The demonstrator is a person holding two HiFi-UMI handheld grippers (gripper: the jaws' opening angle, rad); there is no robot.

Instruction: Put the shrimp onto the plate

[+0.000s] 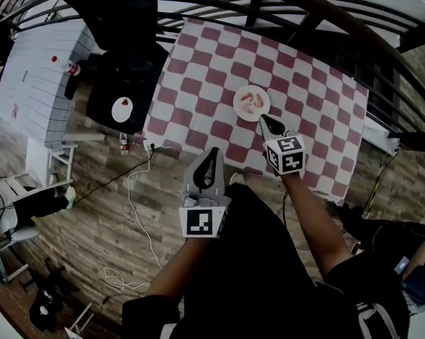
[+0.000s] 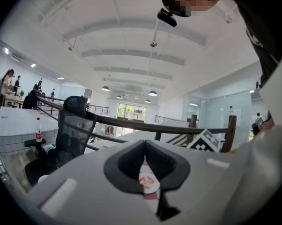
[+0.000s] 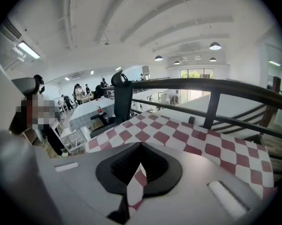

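Note:
A small white plate (image 1: 252, 103) sits on the red-and-white checked tablecloth (image 1: 198, 69), and pinkish shrimp (image 1: 250, 102) lie on it. My right gripper (image 1: 264, 119) hovers just at the plate's near edge, jaws shut with nothing between them. My left gripper (image 1: 214, 153) is held lower, over the table's front edge, also shut and empty. In the left gripper view the plate (image 2: 152, 188) with shrimp (image 2: 145, 179) shows through the thin slit between the jaws. The right gripper view shows only checked cloth (image 3: 192, 137) past its closed jaws.
A black office chair (image 1: 121, 27) with a white round object (image 1: 121, 109) stands left of the table. Further left is a white table (image 1: 36, 69) with a bottle (image 1: 73, 68). A dark railing (image 1: 304, 9) runs behind. A white cable (image 1: 138, 203) lies on the wooden floor.

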